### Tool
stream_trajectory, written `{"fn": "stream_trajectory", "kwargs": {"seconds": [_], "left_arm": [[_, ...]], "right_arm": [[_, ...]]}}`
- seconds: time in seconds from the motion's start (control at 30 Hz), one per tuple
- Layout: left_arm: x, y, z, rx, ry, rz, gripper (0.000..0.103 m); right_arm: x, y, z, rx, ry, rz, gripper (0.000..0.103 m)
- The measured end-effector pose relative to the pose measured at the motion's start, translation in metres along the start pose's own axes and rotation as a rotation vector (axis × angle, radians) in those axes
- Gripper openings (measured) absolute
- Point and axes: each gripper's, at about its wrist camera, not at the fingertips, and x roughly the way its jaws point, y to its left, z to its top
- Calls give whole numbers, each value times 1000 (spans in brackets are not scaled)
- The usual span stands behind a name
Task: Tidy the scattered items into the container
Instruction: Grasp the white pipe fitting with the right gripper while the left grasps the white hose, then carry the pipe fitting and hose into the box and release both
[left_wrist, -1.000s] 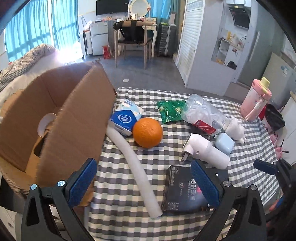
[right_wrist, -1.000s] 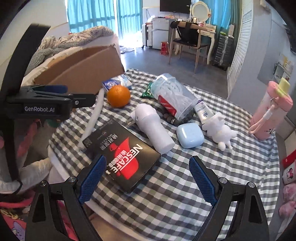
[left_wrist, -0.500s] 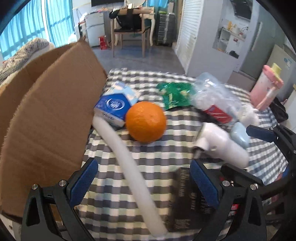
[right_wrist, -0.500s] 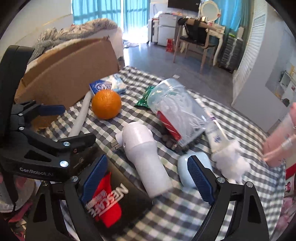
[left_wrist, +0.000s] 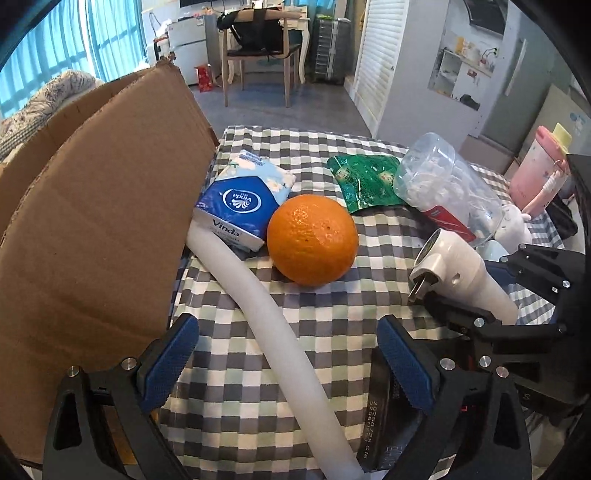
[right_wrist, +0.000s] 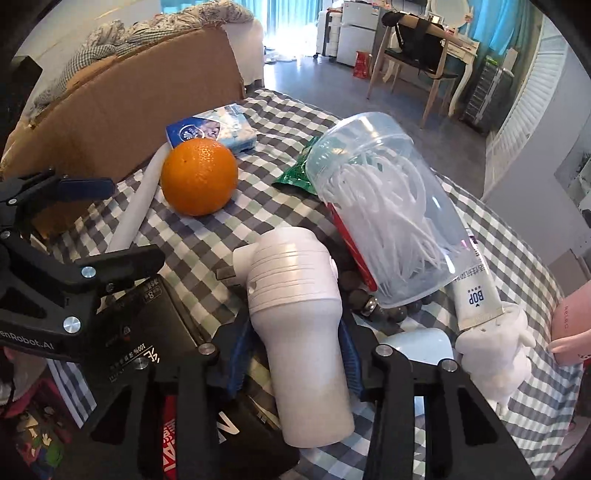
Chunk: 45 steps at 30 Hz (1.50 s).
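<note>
Since a second ago the right gripper (right_wrist: 291, 354) has dropped over the white plug-in device (right_wrist: 299, 332) near the orange (right_wrist: 199, 176) — jaws closing, blue pads at its sides — while the left gripper (left_wrist: 288, 363), closing slightly, straddles the white tube (left_wrist: 273, 321) untouched, the cardboard box (left_wrist: 92, 221) at left.

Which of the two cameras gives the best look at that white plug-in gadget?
The right wrist view: the white gadget fills the centre, between the closing right gripper's blue pads. The left wrist view shows it smaller, at the right edge, prongs visible.
</note>
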Motion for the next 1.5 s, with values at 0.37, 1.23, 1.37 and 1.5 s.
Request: {"fn": "stream_trajectory", "kwargs": {"seconds": [0.37,1.23,1.37,1.5], "left_arm": [[4,-4,-1,34,20,-21,20],[-130,25,29,35,-230,-29,7],[-164,33,35,45,-327,-27,7],[-194,57,38,14,-399,-11,8]], "right_arm": [[-73,-25,-10,137,-144,-73,42],[-122,44,39,38,-276,-13,41],[-139,64,60,0,-325,-25,41],[-152,89,82,-51,-366,-16,41]]}}
